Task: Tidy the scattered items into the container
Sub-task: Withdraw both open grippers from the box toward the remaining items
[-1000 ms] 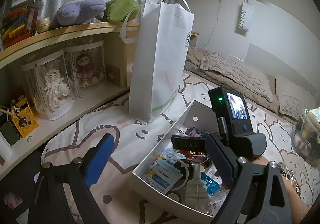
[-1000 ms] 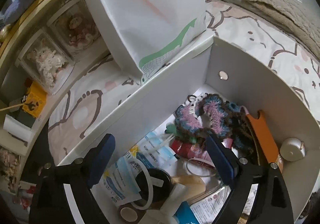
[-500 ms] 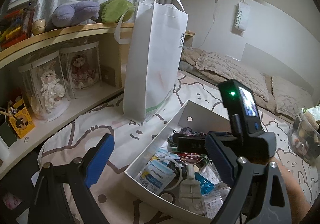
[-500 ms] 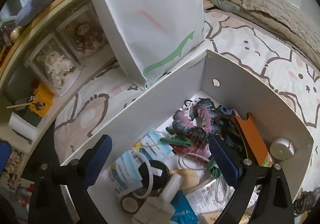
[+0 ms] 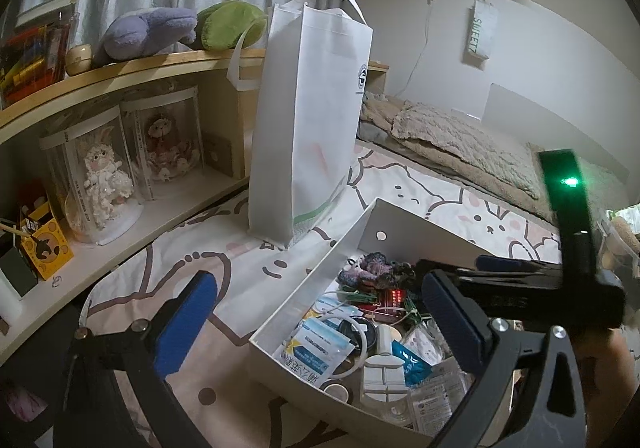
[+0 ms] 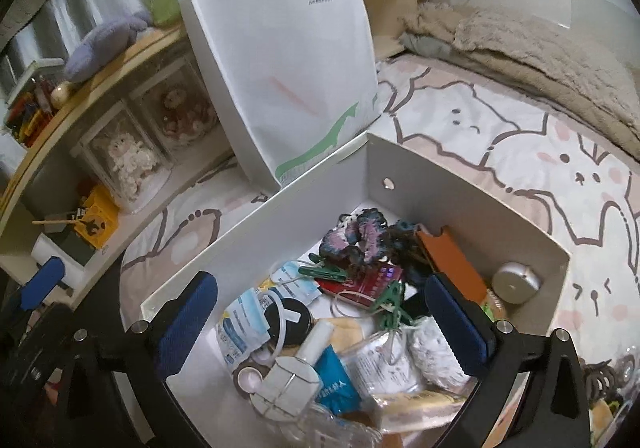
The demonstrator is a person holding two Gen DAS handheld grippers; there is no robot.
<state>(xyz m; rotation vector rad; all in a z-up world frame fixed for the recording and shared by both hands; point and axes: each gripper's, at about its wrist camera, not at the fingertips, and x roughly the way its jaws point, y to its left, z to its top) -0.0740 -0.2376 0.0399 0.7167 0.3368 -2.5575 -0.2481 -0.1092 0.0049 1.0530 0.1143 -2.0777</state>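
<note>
A white open box (image 6: 460,187) sits on the patterned bedsheet, also in the left wrist view (image 5: 320,268). It holds several small items: a crocheted scrunchie (image 6: 356,236), an orange card (image 6: 452,260), green clothespins (image 6: 324,272), mask packets (image 6: 248,320), a white bottle (image 6: 316,340) and a round white tin (image 6: 516,282). My right gripper (image 6: 320,324) is open and empty above the box's near half. My left gripper (image 5: 316,324) is open and empty, over the box's left wall. The right gripper's body (image 5: 520,288) shows in the left wrist view.
A tall white tote bag (image 6: 280,55) stands against the box's far left corner. A wooden shelf (image 5: 120,71) at left holds plush toys and doll cases (image 5: 100,183). A beige blanket (image 6: 520,43) lies at the back right. Loose items (image 6: 608,380) lie right of the box.
Both grippers have pulled back and risen from the box. The right gripper now sees the whole box and tote bag; its body has shifted right in the left wrist view.
</note>
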